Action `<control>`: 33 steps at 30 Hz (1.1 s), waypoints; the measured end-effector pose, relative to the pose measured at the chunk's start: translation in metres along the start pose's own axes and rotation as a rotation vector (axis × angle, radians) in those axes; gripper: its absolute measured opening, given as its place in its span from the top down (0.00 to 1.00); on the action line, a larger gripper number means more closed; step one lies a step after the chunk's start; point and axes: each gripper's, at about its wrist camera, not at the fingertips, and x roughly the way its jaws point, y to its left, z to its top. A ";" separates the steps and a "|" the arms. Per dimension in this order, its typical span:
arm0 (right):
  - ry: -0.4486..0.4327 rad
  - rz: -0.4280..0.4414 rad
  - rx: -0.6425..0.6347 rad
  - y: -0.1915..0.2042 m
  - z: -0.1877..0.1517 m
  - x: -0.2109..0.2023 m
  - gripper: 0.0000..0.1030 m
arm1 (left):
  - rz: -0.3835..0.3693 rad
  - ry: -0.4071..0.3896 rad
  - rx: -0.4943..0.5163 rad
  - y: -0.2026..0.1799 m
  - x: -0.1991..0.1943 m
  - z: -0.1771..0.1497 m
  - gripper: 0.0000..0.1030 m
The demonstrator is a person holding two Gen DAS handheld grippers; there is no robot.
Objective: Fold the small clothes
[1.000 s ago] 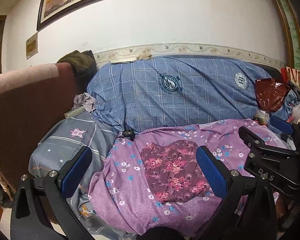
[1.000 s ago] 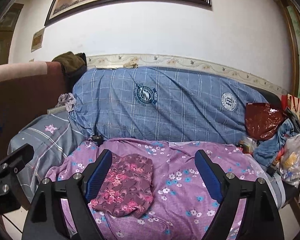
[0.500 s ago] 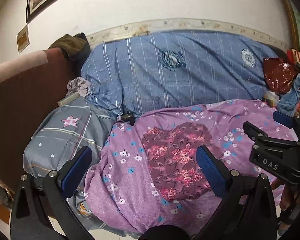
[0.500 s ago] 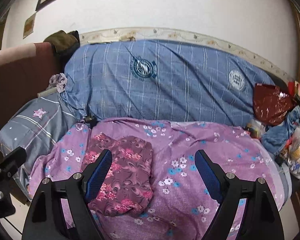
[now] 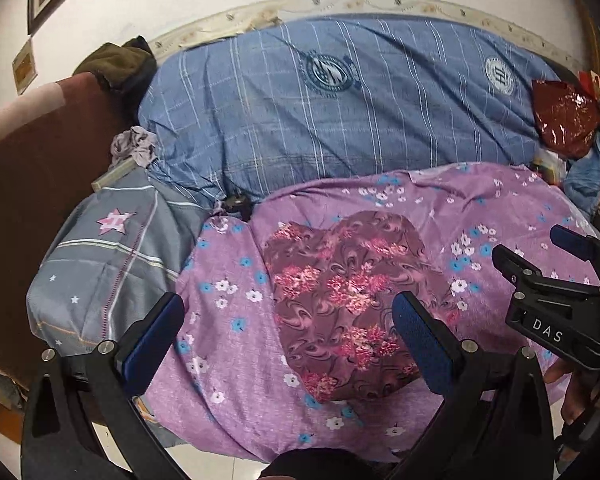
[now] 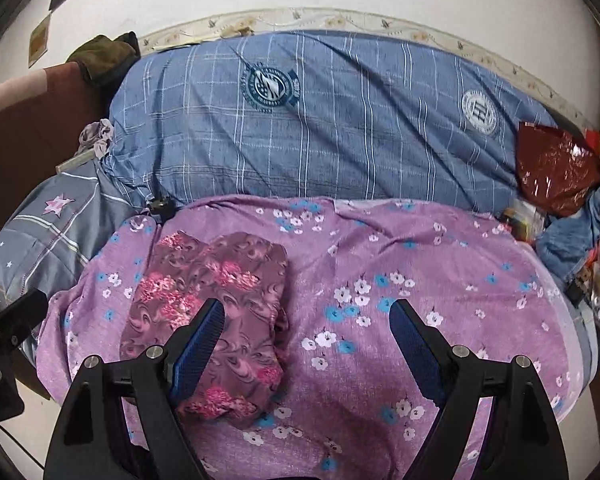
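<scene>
A small maroon garment with pink flowers (image 5: 342, 300) (image 6: 212, 312) lies folded on a purple floral sheet (image 5: 228, 336) (image 6: 440, 280). My left gripper (image 5: 286, 340) hangs open above the garment's near part, its right finger over the cloth's right edge. In the right wrist view my right gripper (image 6: 306, 344) is open too, its left finger over the garment and its right finger over bare sheet. Neither holds anything. The right gripper's black body (image 5: 556, 300) shows at the right of the left wrist view.
A blue checked bolster (image 5: 340, 108) (image 6: 320, 120) lies behind along the wall. A grey star pillow (image 5: 104, 256) and a brown headboard (image 5: 32, 184) are at left. A red bag (image 6: 556, 168), blue clothes and plastic bags crowd the right end. White floor tiles show below the bed edge.
Both grippers have tilted down and moved closer over the bed. The garment now sits lower and larger between the fingers. Both stay open; the garment has not moved.
</scene>
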 end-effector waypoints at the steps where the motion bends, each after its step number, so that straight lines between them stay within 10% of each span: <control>1: 0.009 0.002 0.004 -0.002 -0.001 0.003 0.16 | -0.002 0.009 0.001 -0.002 0.003 0.001 0.00; 33: 0.139 0.059 0.001 0.003 -0.018 0.026 0.16 | -0.032 0.102 -0.025 -0.004 0.018 -0.012 0.00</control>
